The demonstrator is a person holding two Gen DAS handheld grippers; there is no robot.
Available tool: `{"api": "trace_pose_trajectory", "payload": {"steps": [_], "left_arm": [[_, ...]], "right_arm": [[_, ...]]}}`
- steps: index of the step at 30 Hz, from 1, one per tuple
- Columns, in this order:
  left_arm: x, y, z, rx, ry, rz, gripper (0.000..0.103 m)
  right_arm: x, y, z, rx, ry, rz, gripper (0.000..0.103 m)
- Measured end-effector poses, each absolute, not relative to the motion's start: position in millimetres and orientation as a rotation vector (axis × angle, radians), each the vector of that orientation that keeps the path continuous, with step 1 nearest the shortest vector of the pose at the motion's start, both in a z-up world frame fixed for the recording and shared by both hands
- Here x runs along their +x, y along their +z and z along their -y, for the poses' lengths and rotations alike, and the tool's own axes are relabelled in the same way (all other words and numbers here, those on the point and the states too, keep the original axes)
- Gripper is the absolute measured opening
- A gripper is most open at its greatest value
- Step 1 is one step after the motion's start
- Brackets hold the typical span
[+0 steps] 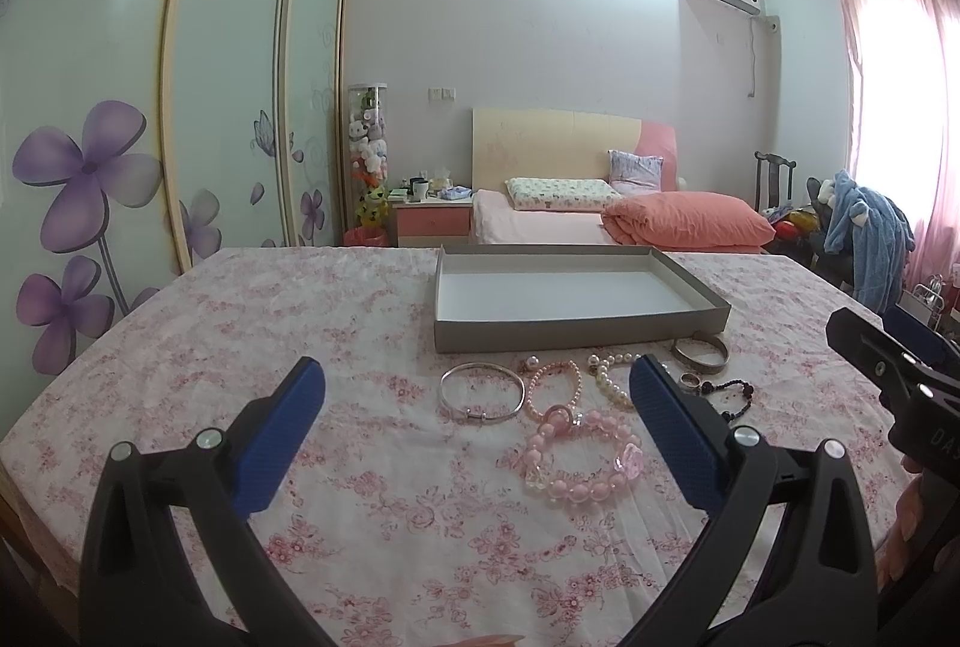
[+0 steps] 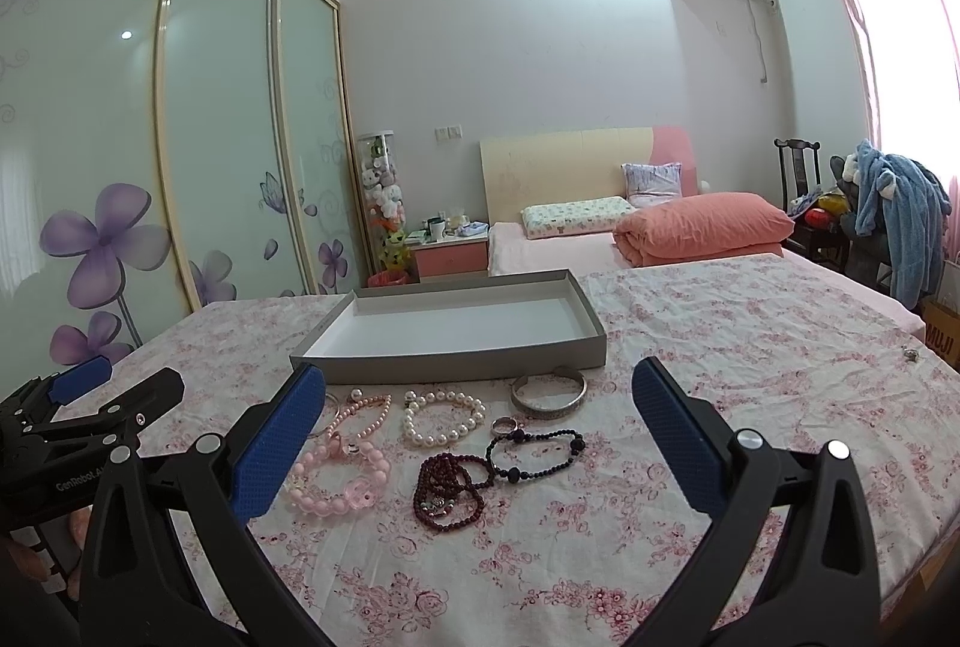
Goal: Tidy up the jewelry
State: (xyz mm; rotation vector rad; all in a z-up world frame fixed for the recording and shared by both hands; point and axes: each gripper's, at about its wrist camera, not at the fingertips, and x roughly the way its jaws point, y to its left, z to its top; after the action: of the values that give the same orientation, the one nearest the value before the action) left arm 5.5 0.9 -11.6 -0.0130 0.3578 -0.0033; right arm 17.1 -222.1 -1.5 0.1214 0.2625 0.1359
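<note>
Nothing sorted yet: shallow grey cardboard tray [image 2: 336, 356] empty on floral-cloth counter [image 2: 720, 347]; bracelets, incl. white pearl bracelet [image 2: 443, 418], lie just before it. Left tongs [image 1: 477, 434], right tongs [image 2: 480, 434] spread, holding nothing.

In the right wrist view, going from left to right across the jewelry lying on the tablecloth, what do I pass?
Chunky pink bead bracelet → white pearl bracelet → small silver ring → wide engraved silver cuff bangle. The dark red and black bead strands overlap in the middle, so they are left out.
</note>
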Motion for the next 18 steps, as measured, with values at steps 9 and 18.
{"api": "trace_pose_trajectory", "payload": {"steps": [9,18], "left_arm": [[20.2,-19.4,-3.3,-0.029,-0.027,-0.438,0.099],[51.9,-43.3,-5.3,-0.035,-0.071,-0.609,0.099]], "right_arm": [[28.8,-10.2,227.1,0.126,0.121,-0.325,0.101],[80.6,-30.2,243.4,0.143,0.072,-0.581,0.063]]}}
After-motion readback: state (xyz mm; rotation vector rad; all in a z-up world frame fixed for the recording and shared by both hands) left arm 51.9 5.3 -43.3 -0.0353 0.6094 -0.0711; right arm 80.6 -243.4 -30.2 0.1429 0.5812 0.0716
